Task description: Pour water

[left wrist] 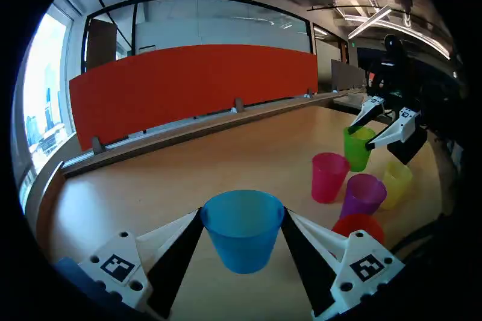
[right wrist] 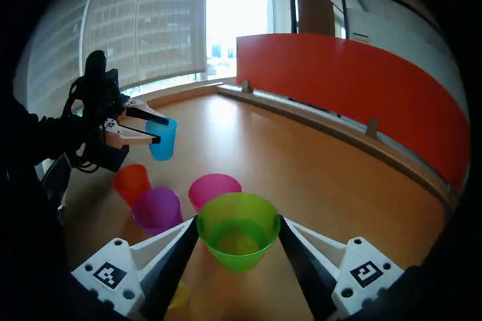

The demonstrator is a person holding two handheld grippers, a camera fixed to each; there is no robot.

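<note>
In the left gripper view my left gripper (left wrist: 243, 233) is shut on a blue cup (left wrist: 243, 236), held upright above the wooden table (left wrist: 181, 176). Farther right, the right gripper (left wrist: 369, 134) holds a green cup (left wrist: 357, 147). In the right gripper view my right gripper (right wrist: 238, 243) is shut on that green cup (right wrist: 238, 238), upright, with a little liquid at its bottom. The left gripper (right wrist: 158, 130) with the blue cup (right wrist: 162, 138) hangs at the far left, lifted off the table.
Pink (left wrist: 328, 176), purple (left wrist: 363, 194), yellow (left wrist: 397, 182) and orange-red (left wrist: 358, 224) cups stand on the table between the grippers. An orange-red divider panel (left wrist: 193, 89) runs along the table's far edge. Windows lie beyond (right wrist: 235, 20).
</note>
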